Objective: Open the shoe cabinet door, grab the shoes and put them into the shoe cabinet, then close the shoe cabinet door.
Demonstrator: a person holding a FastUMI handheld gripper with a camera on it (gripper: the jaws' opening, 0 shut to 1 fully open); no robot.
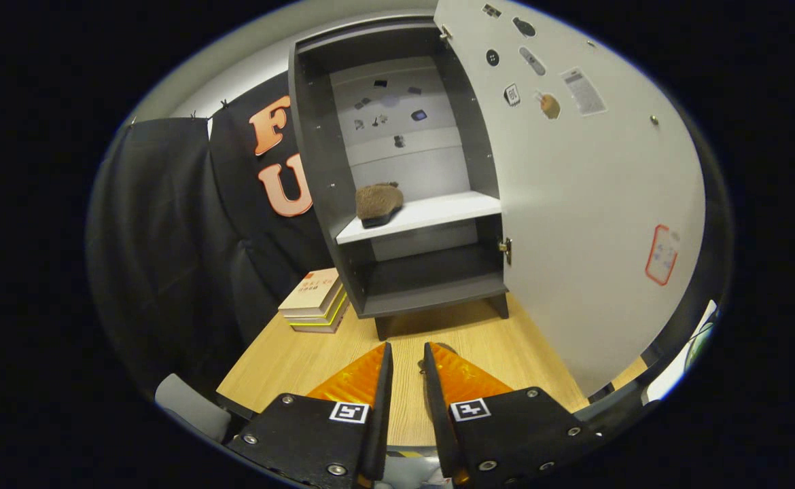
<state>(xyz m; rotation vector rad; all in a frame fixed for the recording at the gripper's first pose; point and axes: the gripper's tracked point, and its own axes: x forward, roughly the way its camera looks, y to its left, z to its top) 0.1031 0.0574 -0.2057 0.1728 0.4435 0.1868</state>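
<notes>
cabinet door (574, 204) swung open; shoe (378, 204) on shelf (431, 212); gripper (408, 356) over table (479, 346), fingers narrowly apart, seemingly holding nothing

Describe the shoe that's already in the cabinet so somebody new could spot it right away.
Look beyond the gripper, whose fingers hang apart over the wooden table, to the dark shoe cabinet with its door swung open. The shoe sits on the white shelf at its left end. It is brown and fuzzy with a dark sole.
</notes>
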